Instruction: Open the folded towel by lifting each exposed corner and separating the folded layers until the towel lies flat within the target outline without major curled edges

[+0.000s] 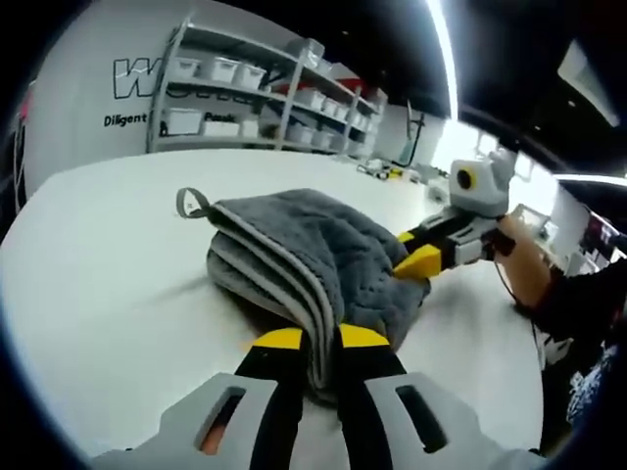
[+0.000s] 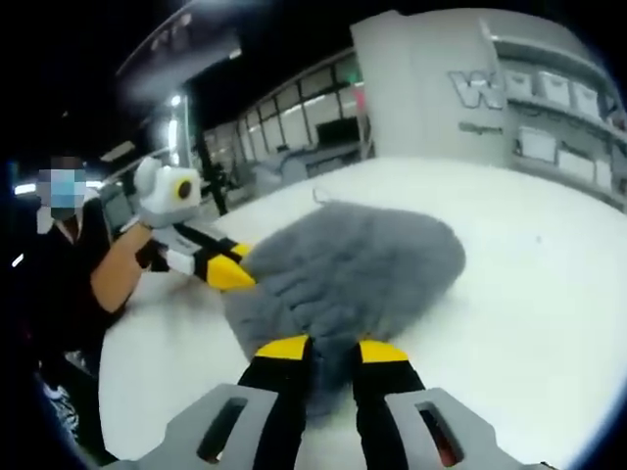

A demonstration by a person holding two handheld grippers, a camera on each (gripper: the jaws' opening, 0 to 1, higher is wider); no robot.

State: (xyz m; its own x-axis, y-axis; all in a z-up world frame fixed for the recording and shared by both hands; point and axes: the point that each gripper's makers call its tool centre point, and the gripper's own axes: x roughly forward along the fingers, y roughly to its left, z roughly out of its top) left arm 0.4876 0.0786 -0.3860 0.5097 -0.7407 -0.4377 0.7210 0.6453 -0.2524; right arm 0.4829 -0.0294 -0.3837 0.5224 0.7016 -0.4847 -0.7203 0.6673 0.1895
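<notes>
Left gripper view: left gripper point(image 1: 323, 340) at the bottom edge, yellow-tipped black jaws nearly closed, pinching the stacked edge of a folded grey towel point(image 1: 313, 259). Towel bunched on a white table point(image 1: 108, 255) straight ahead of the jaws, pale piping along its layered folds, a small hanging loop point(image 1: 192, 204) at its far left corner. Right gripper point(image 1: 416, 257) entering from the right, jaws clamped on the towel's far side, held by a person's hand point(image 1: 517, 257). White shelving point(image 1: 274, 98) with bins well behind.

Right gripper view: right gripper point(image 2: 331, 350) low in frame, jaws slightly apart, gripping the towel's point(image 2: 353, 269) near edge. Left gripper point(image 2: 230, 272) at the towel's left side, touching it.
</notes>
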